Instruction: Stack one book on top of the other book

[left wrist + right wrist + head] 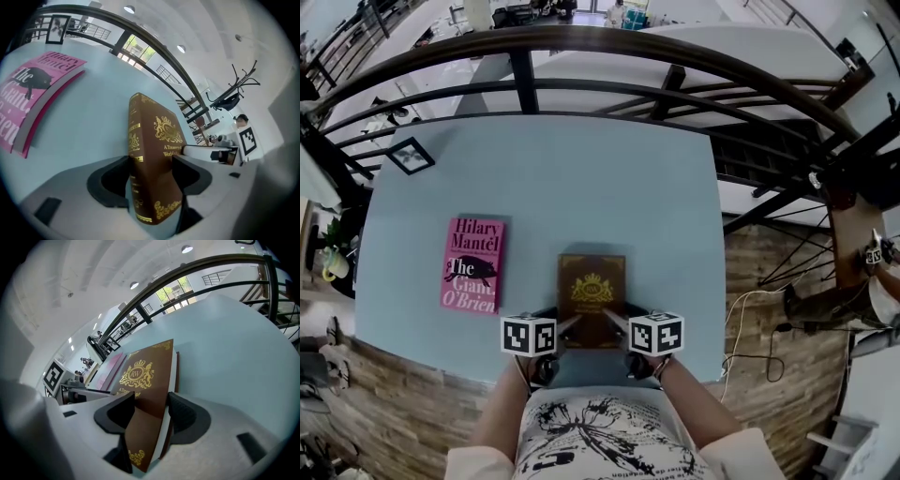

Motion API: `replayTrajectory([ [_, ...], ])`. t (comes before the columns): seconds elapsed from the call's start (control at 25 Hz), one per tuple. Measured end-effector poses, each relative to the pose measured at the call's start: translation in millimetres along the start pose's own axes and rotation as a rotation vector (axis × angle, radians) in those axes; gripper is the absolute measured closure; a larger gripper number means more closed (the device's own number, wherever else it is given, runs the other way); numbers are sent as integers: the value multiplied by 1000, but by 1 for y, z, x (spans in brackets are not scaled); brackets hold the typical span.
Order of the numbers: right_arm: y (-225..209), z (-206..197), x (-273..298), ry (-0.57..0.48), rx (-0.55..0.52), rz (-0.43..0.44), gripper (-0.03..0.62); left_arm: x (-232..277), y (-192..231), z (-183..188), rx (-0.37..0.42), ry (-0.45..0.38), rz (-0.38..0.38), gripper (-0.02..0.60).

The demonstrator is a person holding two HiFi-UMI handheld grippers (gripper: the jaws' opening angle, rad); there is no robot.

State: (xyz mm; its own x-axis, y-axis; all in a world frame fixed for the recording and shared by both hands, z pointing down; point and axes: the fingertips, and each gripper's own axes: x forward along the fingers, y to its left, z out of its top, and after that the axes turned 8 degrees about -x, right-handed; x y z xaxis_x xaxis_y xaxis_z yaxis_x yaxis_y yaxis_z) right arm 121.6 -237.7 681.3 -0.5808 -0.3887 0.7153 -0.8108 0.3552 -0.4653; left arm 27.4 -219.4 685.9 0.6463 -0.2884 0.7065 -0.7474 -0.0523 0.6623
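Both your claws are at the brown book [592,286], which sits at the near edge of the bench [609,178], right in front of you. Your left claw [151,161] is released: its jaws are spread wide, one on each side of the book's near corner at the spine, close against it but not squeezing. Your right claw [151,404] is clenched on the other near corner, one pad on the gold-stamped cover and the other against the opposite face. The pink book [472,264] lies flat, cover up, to the left of the brown one with bare bench between them, so nothing is stacked yet. A small framed picture [411,156] sits at the far left corner.
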Motion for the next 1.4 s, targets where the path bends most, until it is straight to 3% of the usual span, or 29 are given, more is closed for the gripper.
replayTrajectory([
  [0.28,24,20,-19,-68,14,-5,379,-32,-13,12,-3,-70,-25,318],
  [0.52,76,44,-9,-102,-6,-5,379,-87,8,35,7,-126,-15,318],
  [1.04,220,99,97,-141,-12,7,379,-211,132,106,48,-156,16,318],
  [1.4,259,108,161,-114,18,-8,381,-235,198,134,89,-115,37,318],
])
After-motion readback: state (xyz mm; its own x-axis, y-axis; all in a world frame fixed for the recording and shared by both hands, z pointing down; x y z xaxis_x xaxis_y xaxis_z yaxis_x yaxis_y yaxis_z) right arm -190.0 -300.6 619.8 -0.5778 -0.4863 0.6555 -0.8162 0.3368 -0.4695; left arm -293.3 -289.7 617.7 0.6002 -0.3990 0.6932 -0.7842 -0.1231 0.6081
